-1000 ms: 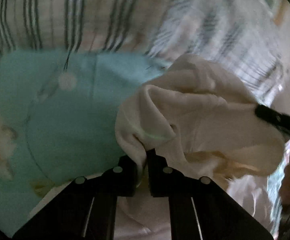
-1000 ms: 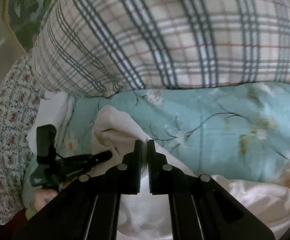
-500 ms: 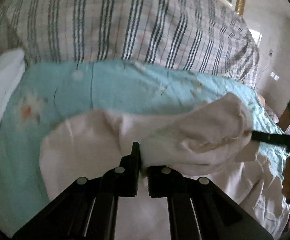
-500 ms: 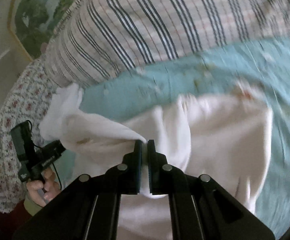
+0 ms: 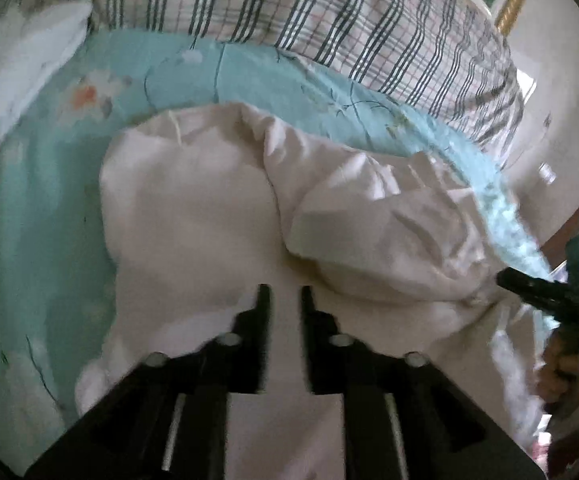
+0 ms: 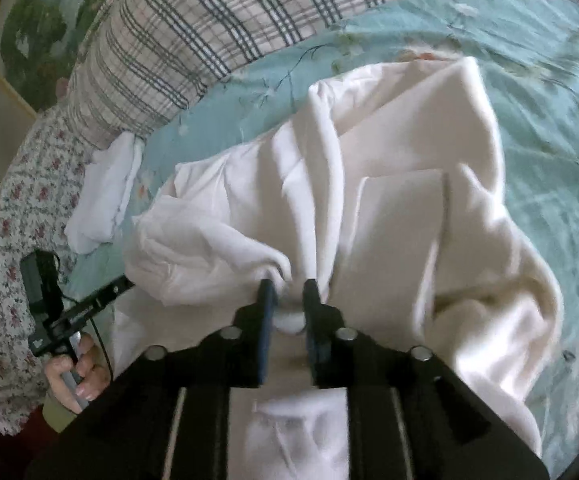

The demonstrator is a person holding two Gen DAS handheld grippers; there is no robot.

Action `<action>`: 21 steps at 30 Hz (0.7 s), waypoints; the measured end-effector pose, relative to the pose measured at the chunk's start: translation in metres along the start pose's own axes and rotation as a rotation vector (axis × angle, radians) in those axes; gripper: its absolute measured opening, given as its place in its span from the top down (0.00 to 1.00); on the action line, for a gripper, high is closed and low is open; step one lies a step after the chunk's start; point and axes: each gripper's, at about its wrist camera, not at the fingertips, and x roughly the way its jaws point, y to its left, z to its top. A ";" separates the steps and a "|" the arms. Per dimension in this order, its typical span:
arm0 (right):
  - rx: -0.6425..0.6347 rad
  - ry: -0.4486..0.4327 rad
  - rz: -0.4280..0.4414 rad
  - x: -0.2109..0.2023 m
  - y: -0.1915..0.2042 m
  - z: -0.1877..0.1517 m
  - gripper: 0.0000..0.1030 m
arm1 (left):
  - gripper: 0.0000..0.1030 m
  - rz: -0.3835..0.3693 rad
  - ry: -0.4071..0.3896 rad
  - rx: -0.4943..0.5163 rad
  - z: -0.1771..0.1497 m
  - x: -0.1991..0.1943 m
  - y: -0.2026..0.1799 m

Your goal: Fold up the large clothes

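White garment between parted left hand-held gripper jaws; small white cloth clearest from similarly parted right hand-held gripper.

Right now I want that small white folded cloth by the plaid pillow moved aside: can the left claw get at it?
Probably yes: the left claw is open and holds nothing, and only bare teal bedspread lies between it and the white cloth.

Large pale pinkish-white garment, rumpled, partly doubled over itself, spread on the teal floral bedspread, top edge near the plaid pillow
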 end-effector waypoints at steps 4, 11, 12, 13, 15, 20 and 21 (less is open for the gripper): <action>0.003 -0.036 0.034 -0.012 0.007 0.011 0.65 | 0.74 -0.183 0.051 -0.076 -0.002 0.001 -0.007; -0.191 0.086 0.136 0.049 0.063 0.064 0.27 | 0.72 -0.278 0.158 0.002 -0.009 0.042 -0.049; -0.183 0.114 0.155 0.059 0.063 0.068 0.27 | 0.72 -0.285 0.184 -0.010 -0.011 0.052 -0.050; -0.171 0.160 0.180 0.074 0.063 0.074 0.27 | 0.72 -0.293 0.205 -0.028 -0.012 0.060 -0.048; -0.178 0.266 0.211 0.105 0.066 0.077 0.36 | 0.72 -0.320 0.225 -0.079 -0.010 0.075 -0.044; -0.225 0.290 0.225 0.106 0.079 0.076 0.97 | 0.72 -0.286 0.158 -0.098 0.020 0.086 -0.048; -0.230 0.266 0.249 0.097 0.082 0.077 0.97 | 0.72 -0.260 0.126 -0.099 0.030 0.084 -0.048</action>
